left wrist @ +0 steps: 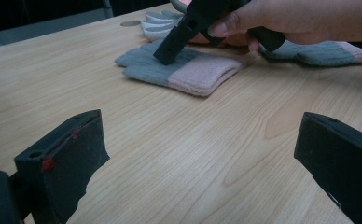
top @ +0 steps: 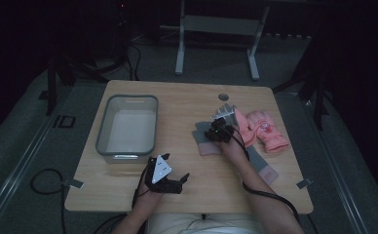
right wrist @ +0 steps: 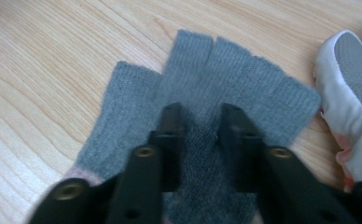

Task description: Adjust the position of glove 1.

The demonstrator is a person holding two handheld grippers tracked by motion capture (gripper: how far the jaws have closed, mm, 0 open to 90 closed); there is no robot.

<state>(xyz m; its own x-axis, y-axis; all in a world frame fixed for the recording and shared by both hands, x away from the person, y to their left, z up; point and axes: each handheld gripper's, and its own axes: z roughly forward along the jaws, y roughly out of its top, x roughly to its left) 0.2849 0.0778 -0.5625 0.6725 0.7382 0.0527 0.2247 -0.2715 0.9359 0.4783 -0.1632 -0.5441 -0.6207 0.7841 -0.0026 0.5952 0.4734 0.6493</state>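
Right now the right gripper [right wrist: 202, 116] presses its tips down on the grey glove [right wrist: 263, 88], which lies flat on the table [top: 187, 97] beside a pink glove [top: 267, 129]. Its jaws pinch a ridge of knit between them. Such a shallow bite could slip off as it lifts. The left gripper [top: 170, 178] rests nearer the person, jaws spread, holding nothing, near the bin [top: 128, 100].

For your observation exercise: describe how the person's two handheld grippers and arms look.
Both grippers are black with two blocky jaws. The left gripper carries a grey three-cornered plate on top and a small red mark on one jaw. A black cable trails from the right gripper along the forearm. Both forearms are bare, no sleeves showing.
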